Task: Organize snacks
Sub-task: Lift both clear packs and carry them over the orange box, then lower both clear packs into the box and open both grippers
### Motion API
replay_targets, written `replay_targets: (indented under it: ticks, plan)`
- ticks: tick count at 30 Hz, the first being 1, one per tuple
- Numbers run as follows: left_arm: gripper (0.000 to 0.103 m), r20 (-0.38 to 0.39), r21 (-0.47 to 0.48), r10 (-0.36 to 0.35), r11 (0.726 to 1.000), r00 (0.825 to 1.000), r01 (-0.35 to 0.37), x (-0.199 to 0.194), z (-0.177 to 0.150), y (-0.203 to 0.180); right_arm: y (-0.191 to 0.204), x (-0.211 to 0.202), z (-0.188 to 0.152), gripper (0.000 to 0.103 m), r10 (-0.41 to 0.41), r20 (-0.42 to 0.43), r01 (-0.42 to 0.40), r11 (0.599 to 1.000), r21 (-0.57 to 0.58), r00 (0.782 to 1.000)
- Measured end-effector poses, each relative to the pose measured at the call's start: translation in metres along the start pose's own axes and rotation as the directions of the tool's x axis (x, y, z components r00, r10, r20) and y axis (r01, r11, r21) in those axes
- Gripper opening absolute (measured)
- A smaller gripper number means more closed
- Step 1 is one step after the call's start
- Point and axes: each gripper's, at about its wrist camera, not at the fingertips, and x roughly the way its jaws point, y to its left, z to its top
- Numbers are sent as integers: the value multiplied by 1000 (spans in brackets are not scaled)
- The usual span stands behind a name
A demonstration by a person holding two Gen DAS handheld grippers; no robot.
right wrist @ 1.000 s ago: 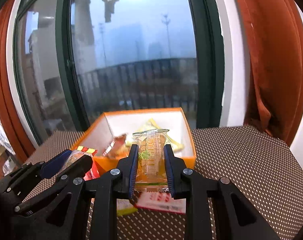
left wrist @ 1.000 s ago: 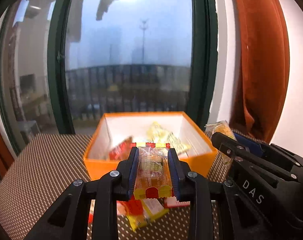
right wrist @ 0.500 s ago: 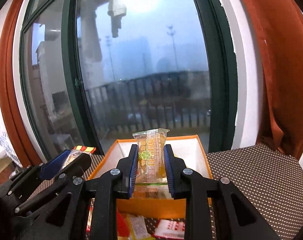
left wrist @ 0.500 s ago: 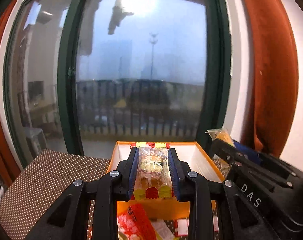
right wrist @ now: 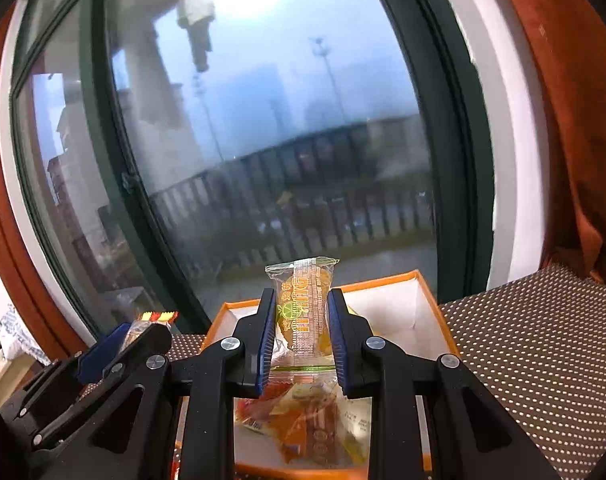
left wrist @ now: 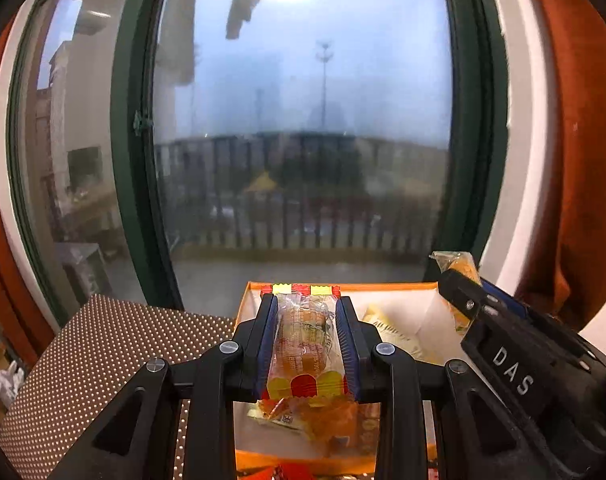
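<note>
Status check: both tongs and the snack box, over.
Left tongs shut on red-and-yellow snack pack. Right tongs shut on clear green-print snack pack. Both held above the orange box, snacks already inside. Nothing blocking.

Cool daylight is admitted through the window point(left wrist: 303, 140), with white glare blown out near the top. Heavy fisheye bending and dark vignetting are seen at the edges.

Orange box point(left wrist: 399, 287) open-topped directly below both hand-held grippers, floor partly covered by loose packets point(right wrist: 311, 420). Window point(left wrist: 303, 120) blocks ahead. Dotted worktop point(right wrist: 543, 352) bare right of right hand-held gripper point(right wrist: 301, 334); left hand-held gripper point(left wrist: 307, 340) crowds its left.
</note>
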Motion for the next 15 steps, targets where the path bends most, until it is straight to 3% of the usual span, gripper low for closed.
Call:
replay_targets:
  ticks: [8, 15]
  plan:
    - [29, -148, 70, 52, 997, 988, -42, 78, -6, -18, -35, 69, -9, 28, -1, -149, 12, 997, 71, 989]
    - [29, -276, 114, 60, 993, 959, -29, 136, -12, -33, -47, 90, -16, 28, -13, -227, 35, 995, 92, 974]
